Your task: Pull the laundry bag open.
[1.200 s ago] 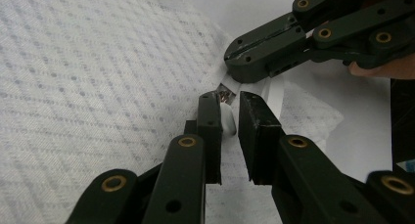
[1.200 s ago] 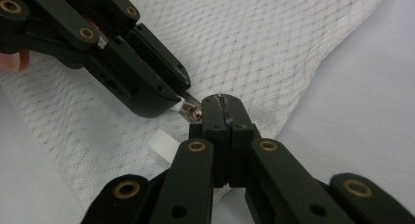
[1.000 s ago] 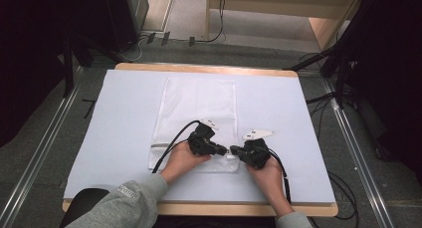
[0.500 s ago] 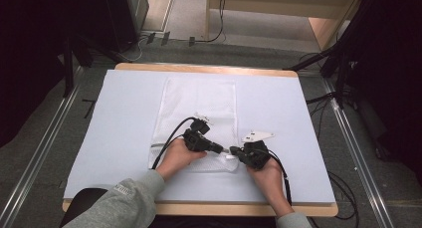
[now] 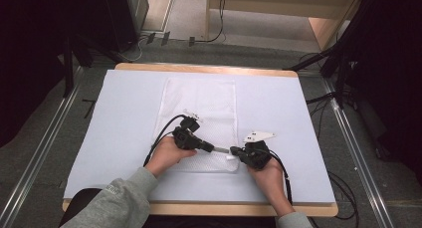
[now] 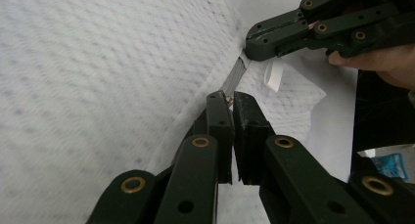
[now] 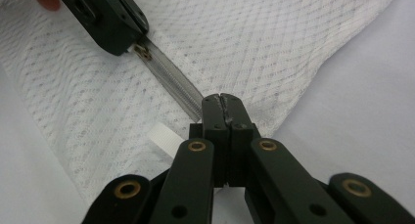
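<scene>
A white mesh bag (image 5: 199, 108) lies flat on the table, its zipper (image 5: 224, 150) running along the near edge. My left gripper (image 5: 215, 149) is shut on the small brass zipper pull (image 7: 142, 51), and in its own view the left gripper (image 6: 230, 98) has its jaws pressed together at the pull. My right gripper (image 5: 234, 151) is shut on the zipper's end at the bag's near right corner; in its own view the right gripper (image 7: 220, 99) clamps the grey zipper tape (image 7: 171, 79). A short stretch of tape spans the two grippers. A white tag (image 7: 164, 136) sticks out beside the corner.
The table (image 5: 298, 138) has a white cover and a wooden rim (image 5: 199, 208). Black cables trail from both grippers over the near part. Metal floor rails (image 5: 45, 153) run along both sides, and dark stands are at the back.
The left gripper has slid a little to the left along the zipper, away from the right gripper, so more grey tape shows between them. The right hand has stayed put.
</scene>
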`<state>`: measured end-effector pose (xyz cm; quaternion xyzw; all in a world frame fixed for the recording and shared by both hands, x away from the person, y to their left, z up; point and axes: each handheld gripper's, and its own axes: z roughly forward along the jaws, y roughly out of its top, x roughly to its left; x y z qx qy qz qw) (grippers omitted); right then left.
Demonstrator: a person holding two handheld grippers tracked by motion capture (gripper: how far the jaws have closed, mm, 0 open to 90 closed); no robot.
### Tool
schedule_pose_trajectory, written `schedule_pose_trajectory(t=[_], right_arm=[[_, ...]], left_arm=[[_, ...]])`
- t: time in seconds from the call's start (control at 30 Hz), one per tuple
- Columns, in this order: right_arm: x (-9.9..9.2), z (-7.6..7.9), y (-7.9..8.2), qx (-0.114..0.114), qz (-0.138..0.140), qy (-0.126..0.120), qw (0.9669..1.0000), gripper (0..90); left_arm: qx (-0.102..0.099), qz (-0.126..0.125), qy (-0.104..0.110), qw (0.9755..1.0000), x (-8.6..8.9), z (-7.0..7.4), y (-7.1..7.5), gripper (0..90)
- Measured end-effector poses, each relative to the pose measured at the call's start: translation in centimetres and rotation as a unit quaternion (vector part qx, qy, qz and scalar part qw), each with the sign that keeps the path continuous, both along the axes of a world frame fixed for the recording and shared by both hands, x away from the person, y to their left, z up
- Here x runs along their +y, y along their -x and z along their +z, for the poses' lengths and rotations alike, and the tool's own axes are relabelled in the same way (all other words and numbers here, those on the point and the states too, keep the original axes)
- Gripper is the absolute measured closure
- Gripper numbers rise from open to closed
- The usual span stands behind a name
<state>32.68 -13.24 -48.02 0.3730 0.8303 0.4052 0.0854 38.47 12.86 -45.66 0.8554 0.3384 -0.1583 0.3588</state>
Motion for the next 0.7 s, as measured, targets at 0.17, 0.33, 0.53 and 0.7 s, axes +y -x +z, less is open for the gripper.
schedule_pose_trajectory(t=[0.17, 0.33, 0.53, 0.7], right_arm=[[-0.1, 0.0, -0.1, 0.003, 0.0, -0.003, 1.0, 90.0], [-0.1, 0.0, -0.1, 0.006, 0.001, -0.005, 1.0, 90.0], [-0.2, 0.0, -0.2, 0.009, 0.003, -0.008, 0.9999, 90.0], [-0.2, 0.0, -0.3, 0.01, 0.004, -0.008, 0.9999, 90.0]], left_arm=[[0.008, 0.008, 0.003, 0.9999, 1.6, 0.2, 0.1, 88.1], [0.01, 0.018, 0.006, 0.9998, 3.1, 0.6, 0.2, 88.1], [0.007, 0.025, -0.001, 0.9997, 5.4, 1.0, 0.7, 88.1], [0.004, 0.041, -0.001, 0.9991, 7.9, 1.4, 1.1, 88.1]])
